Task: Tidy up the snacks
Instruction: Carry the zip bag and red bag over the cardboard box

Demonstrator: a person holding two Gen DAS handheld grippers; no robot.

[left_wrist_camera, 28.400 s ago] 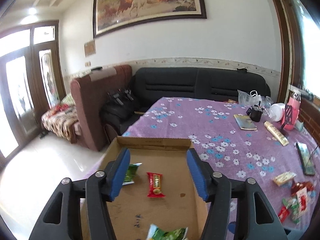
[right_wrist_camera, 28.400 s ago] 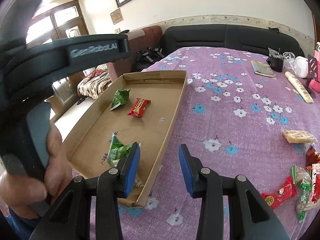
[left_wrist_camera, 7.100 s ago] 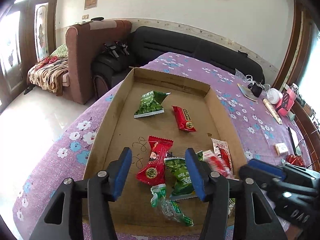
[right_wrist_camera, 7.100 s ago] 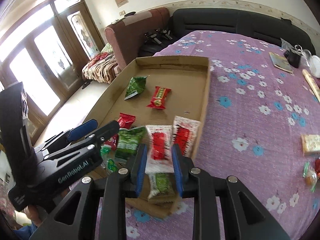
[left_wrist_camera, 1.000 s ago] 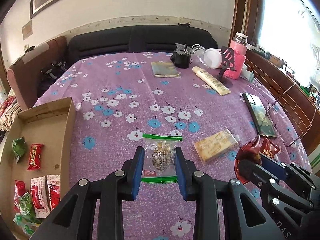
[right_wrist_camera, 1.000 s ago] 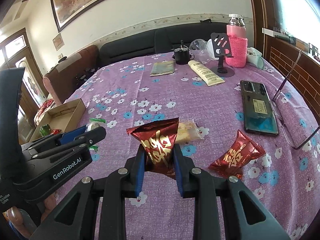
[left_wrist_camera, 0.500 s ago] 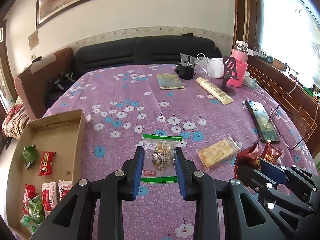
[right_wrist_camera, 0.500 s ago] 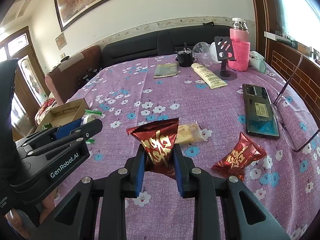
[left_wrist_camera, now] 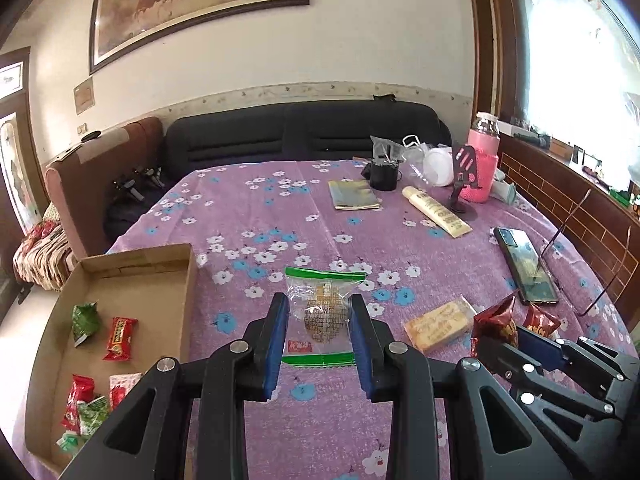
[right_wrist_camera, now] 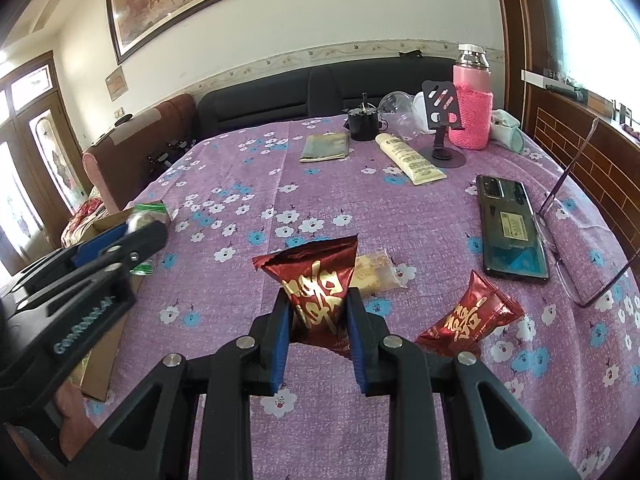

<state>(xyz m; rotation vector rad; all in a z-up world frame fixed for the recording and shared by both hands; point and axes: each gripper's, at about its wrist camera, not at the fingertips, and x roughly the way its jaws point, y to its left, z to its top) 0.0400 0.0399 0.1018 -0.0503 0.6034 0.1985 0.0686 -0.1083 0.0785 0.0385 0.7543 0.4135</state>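
Both grippers were loaded, evidently so two snacks could go to the cardboard tray [left_wrist_camera: 188,304] in one trip; left gripper [left_wrist_camera: 320,336] was clamped on a clear green-edged cookie bag [left_wrist_camera: 322,312], lifted off the tablecloth [left_wrist_camera: 280,208] near its front-left edge; right gripper [right_wrist_camera: 318,328] was pinched shut on a red foil snack packet [right_wrist_camera: 316,276], held upright above the front middle; a second red packet [right_wrist_camera: 472,320] and a pale biscuit pack [right_wrist_camera: 374,272] lay on the cloth, apparently left for a later trip; tray sat at the cloth's left edge, already holding a green pea packet [left_wrist_camera: 84,320] and a red candy bar [left_wrist_camera: 119,334]; phone [right_wrist_camera: 510,228] lay near the right edge, not a snack.
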